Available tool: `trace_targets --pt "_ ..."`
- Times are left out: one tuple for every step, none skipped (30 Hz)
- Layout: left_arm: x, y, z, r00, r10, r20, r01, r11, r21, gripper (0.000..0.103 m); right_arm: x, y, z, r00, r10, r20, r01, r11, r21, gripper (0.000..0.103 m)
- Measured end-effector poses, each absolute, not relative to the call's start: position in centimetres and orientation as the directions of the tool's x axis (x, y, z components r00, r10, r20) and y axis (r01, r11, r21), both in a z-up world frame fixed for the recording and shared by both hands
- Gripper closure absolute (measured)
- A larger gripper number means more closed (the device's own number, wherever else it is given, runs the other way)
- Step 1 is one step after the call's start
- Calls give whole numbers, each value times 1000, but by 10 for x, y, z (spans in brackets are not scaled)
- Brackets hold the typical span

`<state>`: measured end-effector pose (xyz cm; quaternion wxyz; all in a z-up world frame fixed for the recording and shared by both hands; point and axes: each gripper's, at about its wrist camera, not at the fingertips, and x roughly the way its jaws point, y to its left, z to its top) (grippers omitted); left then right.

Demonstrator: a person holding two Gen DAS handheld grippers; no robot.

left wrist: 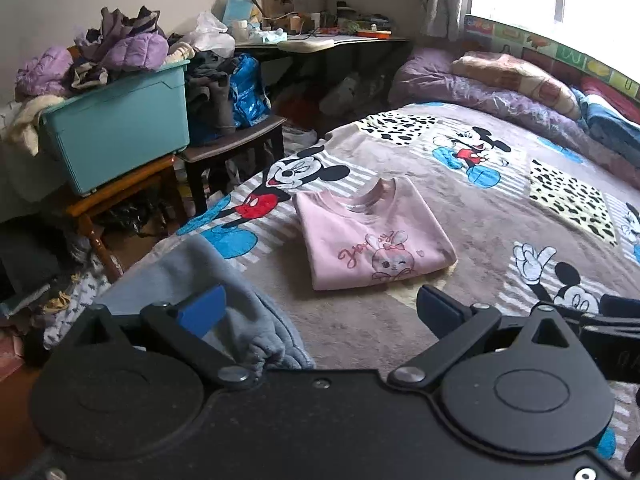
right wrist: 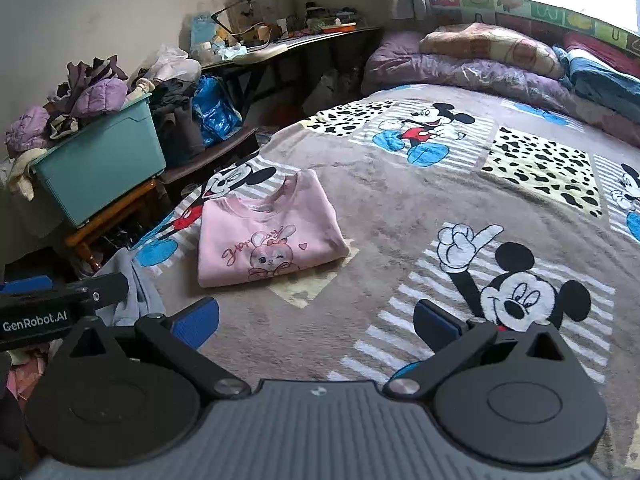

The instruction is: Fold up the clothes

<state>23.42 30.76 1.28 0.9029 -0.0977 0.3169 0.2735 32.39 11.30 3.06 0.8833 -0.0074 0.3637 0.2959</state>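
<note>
Both tongs were held wide and empty above the plush cartoon-mouse bed blanket (right wrist: pixel 400 208).

A crumpled grey fleece garment (left wrist: pixel 224 300) was seen beneath the left gripper (left wrist: pixel 320 312); beyond it and left of the right gripper (right wrist: pixel 316 320), the folded soft pink bunny-print sweatshirt (right wrist: pixel 268 236) lay flat, collar pointed away towards a heaped teal plastic bin (left wrist: pixel 116 132).

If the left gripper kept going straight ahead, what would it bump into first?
Probably the blanket on the bed, and just beyond it the folded pink sweatshirt. The left gripper is open and empty, angled down toward them. The grey garment lies beside its left finger; depth is hard to judge.
</note>
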Motion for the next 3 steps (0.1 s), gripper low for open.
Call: trace_targets --pt "233 308 13 651 432 -624 -557 831 -5 0 323 114 31 559 518 -648 -530 824 202 0" --pt "233 309 13 653 433 -622 -558 830 -7 0 323 116 31 557 518 -648 -531 823 201 0" --pt "232 309 13 653 434 -620 -557 831 -5 0 322 117 31 557 519 -648 -532 823 201 0"
